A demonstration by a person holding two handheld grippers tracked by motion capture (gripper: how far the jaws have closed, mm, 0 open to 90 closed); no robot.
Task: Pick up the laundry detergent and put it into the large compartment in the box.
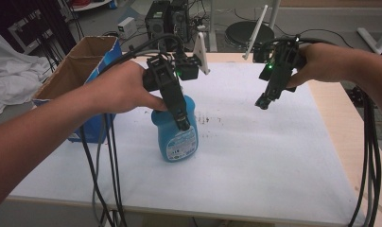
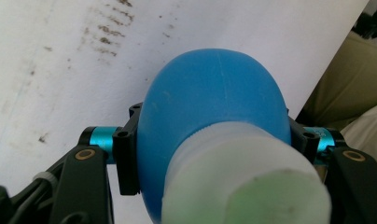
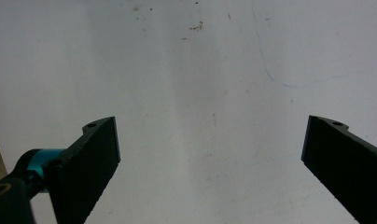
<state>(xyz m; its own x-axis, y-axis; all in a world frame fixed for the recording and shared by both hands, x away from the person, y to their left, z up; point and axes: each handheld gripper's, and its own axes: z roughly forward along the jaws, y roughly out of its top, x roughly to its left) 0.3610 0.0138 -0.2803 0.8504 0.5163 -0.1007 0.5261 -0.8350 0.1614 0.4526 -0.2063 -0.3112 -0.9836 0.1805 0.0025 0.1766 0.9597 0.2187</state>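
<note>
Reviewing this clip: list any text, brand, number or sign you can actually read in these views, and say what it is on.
No text here can be read.
Blue bottle: its white label carries print, too small and blurred to read.
Cardboard box: the blue printed side shows no legible words.
Left gripper, closed on the bottle: a tiny mark on its teal fitting, illegible.
Right gripper, open above the white table cover: no lettering.

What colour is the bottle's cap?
The cap is whitish with a pale green top, clearest in the left gripper view.
</note>
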